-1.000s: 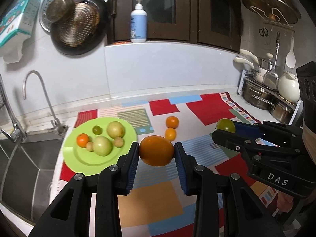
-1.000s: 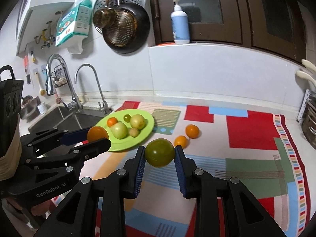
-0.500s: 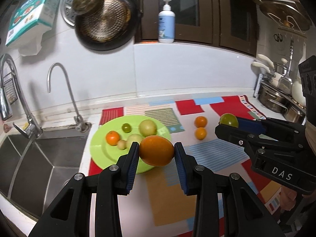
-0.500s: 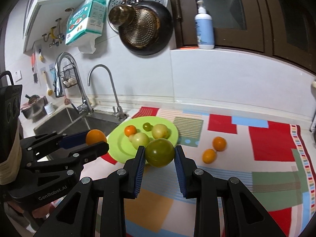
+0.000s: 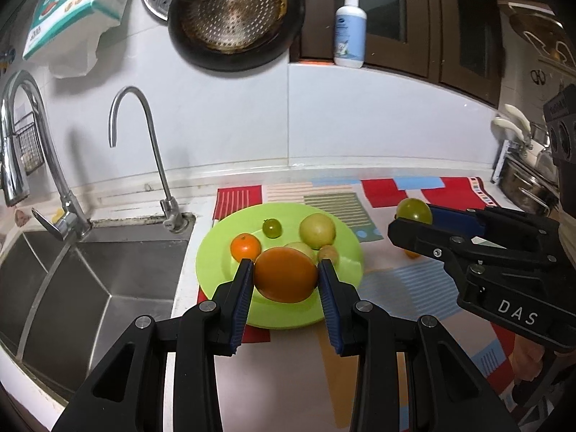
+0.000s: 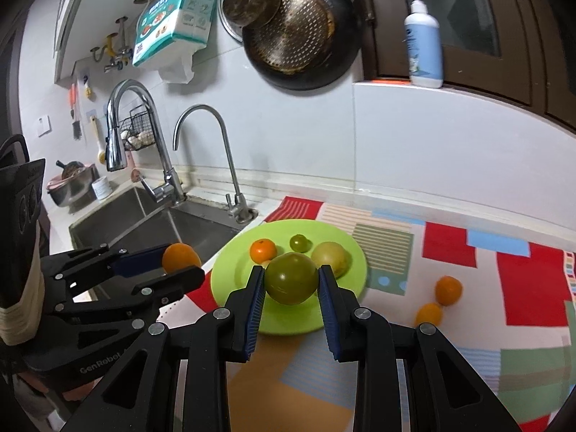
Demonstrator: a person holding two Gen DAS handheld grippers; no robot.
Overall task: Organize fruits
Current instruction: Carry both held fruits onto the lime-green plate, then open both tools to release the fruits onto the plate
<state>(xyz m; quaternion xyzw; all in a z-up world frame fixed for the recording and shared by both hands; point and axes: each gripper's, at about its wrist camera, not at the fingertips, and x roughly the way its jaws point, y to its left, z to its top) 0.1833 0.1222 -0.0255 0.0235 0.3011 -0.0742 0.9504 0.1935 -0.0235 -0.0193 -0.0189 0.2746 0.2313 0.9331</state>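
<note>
My left gripper (image 5: 285, 280) is shut on a large orange (image 5: 286, 274) and holds it over the near part of the lime-green plate (image 5: 345, 248). My right gripper (image 6: 291, 280) is shut on a green tomato (image 6: 291, 278), also above that plate (image 6: 230, 270). On the plate lie a small orange (image 5: 245, 246), a small green fruit (image 5: 271, 228), a pale yellow-green fruit (image 5: 317, 230) and a small brownish one (image 5: 327, 252). Two small oranges (image 6: 448, 289) (image 6: 428, 314) rest on the patterned mat to the right of the plate. Each gripper shows in the other's view.
A steel sink (image 5: 82, 280) with two taps (image 5: 151, 158) lies left of the plate, close to its rim. The colourful mat (image 6: 468, 288) covers the counter. Pans (image 5: 230, 18) hang on the wall, and pots (image 5: 522, 187) stand at the far right.
Both grippers have carried their fruit leftward, from over the mat to above the green plate. Their grips have not changed.
</note>
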